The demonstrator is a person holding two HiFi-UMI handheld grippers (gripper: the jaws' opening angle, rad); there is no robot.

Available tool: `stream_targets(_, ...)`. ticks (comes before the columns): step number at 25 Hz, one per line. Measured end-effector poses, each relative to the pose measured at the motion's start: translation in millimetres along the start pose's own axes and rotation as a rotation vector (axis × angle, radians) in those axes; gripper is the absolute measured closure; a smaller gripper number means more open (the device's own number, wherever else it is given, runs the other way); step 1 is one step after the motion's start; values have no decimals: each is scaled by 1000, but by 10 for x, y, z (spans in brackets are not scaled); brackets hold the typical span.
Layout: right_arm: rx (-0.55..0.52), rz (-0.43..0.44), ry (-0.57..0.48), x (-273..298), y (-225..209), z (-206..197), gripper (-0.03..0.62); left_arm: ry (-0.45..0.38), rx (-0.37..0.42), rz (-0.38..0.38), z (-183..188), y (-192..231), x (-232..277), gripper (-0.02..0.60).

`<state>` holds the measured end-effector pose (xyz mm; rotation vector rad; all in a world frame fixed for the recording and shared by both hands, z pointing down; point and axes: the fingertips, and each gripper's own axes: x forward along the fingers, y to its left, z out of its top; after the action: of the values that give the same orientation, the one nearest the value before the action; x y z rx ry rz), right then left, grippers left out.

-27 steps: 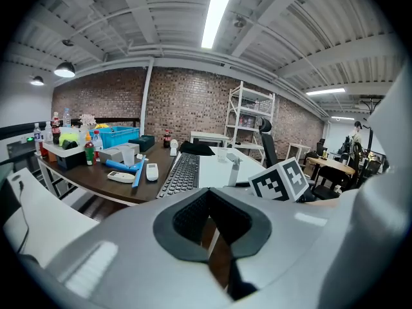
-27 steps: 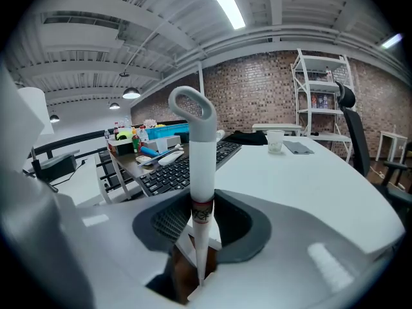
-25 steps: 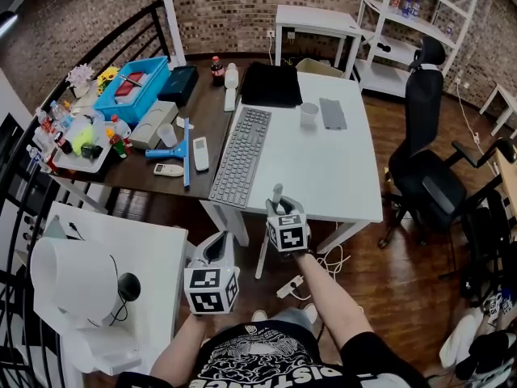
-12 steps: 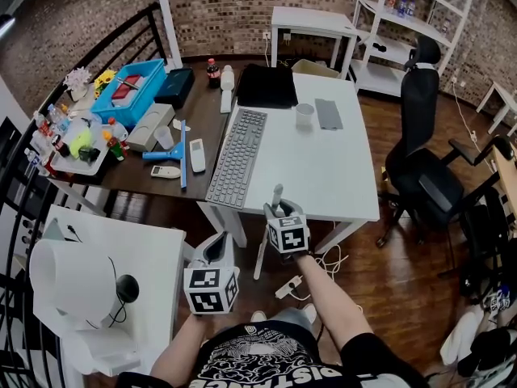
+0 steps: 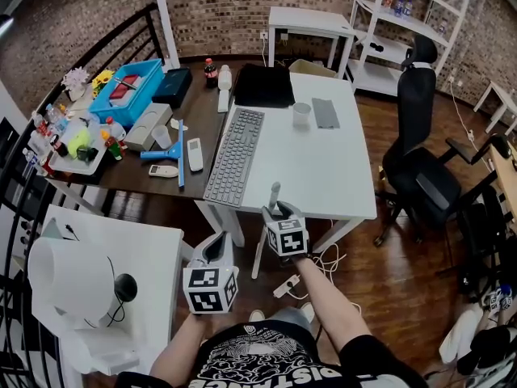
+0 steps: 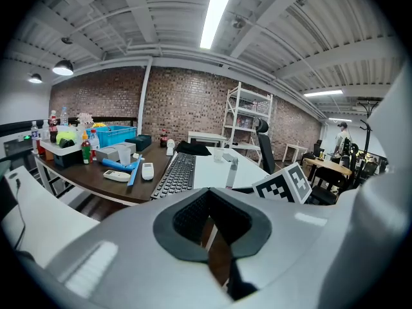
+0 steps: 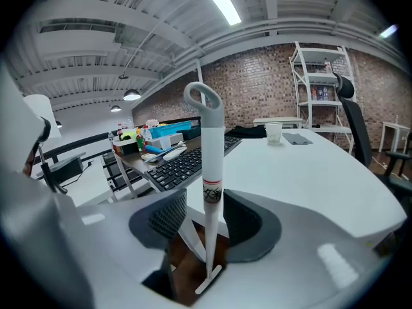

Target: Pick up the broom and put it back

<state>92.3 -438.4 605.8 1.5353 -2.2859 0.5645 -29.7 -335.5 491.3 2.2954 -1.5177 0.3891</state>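
Observation:
The broom's white handle (image 7: pixel 212 166), with a loop at its top, stands upright against the front edge of the white table (image 5: pixel 339 176). My right gripper (image 7: pixel 206 221) is around it. Its jaws have just been opening and now stand apart, so the handle sits between the pads with a gap on each side. From the head view, the handle top (image 5: pixel 275 191) pokes up past the right gripper (image 5: pixel 277 208), and the stick runs down to the floor. My left gripper (image 5: pixel 216 247) hangs lower left of it. It looks open in the left gripper view (image 6: pixel 212 217), holding nothing.
A keyboard (image 5: pixel 234 155) and a cup (image 5: pixel 301 115) lie on the white table. Beside it, a dark table (image 5: pixel 129 180) carries bottles, a blue bin and a blue hand tool (image 5: pixel 166 153). An office chair (image 5: pixel 420 160) stands right; a power strip (image 5: pixel 288 285) lies on the floor.
The head view has drifted slightly, so the tables sit a little higher and further left. Both grippers and the broom handle keep their places.

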Motion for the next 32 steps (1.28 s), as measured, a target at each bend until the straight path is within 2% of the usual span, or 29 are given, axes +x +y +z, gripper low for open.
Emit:
stream_targets(11,15,-16,-11,-165,4,-48,444,-7,2,-21,-16,-89,-38,577)
stream_targets(19,42,-49,-73,-582,162,81,445,-17,-4,-72,-55,-223,-108,577)
stream_targets(26,-6,-92,-119,-1156,400,163,545,-18,-35,-119,-128,-343,-197,577)
stream_targets(32,26,-84,-168,-1650,570,118,572,-18,-32,-143,-238,-583,-336,577)
